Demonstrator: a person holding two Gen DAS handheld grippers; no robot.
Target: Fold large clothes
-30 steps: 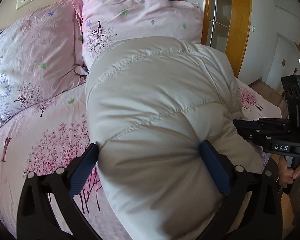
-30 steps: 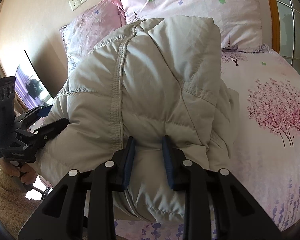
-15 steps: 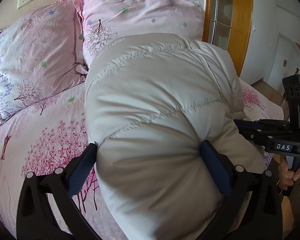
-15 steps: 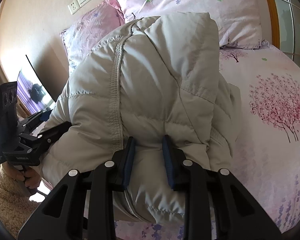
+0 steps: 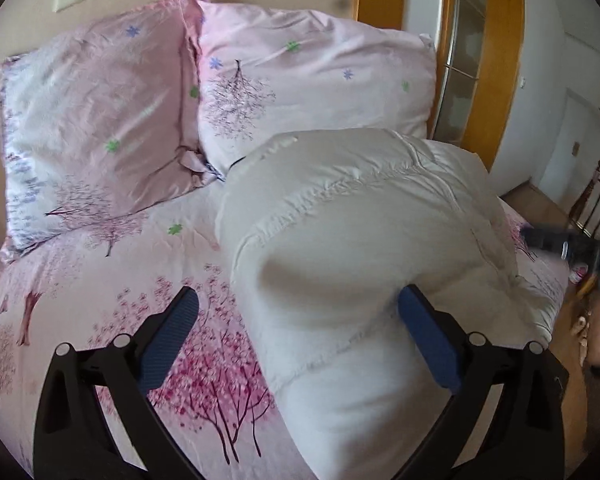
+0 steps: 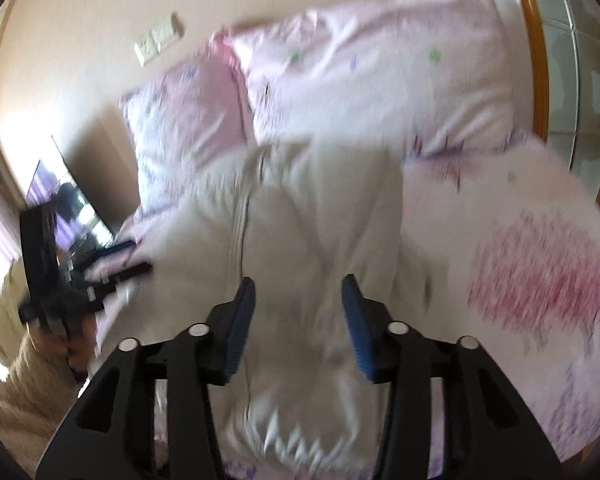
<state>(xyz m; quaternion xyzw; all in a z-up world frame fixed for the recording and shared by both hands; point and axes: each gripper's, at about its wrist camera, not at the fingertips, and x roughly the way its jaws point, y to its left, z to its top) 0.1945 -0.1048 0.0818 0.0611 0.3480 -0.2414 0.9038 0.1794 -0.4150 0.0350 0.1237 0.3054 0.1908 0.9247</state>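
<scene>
A puffy off-white down jacket (image 5: 352,264) lies folded in a thick bundle on the pink floral bed; it also shows, blurred, in the right wrist view (image 6: 312,240). My left gripper (image 5: 300,332) is open wide; its right pad touches the bundle's side and its left pad is over bare sheet. My right gripper (image 6: 298,304) is open, its pads apart over the jacket's near edge. Each gripper shows at the edge of the other view: the right one (image 5: 572,248) and the left one (image 6: 100,272).
Two pink floral pillows (image 5: 308,92) stand against the headboard wall behind the jacket. The floral sheet (image 5: 112,280) stretches left of the bundle. A wooden door frame (image 5: 496,60) and floor lie to the right of the bed.
The right gripper has opened and let go of the jacket. The jacket has dropped down onto the bed. The left gripper has shifted left, so the bundle sits off to its right.
</scene>
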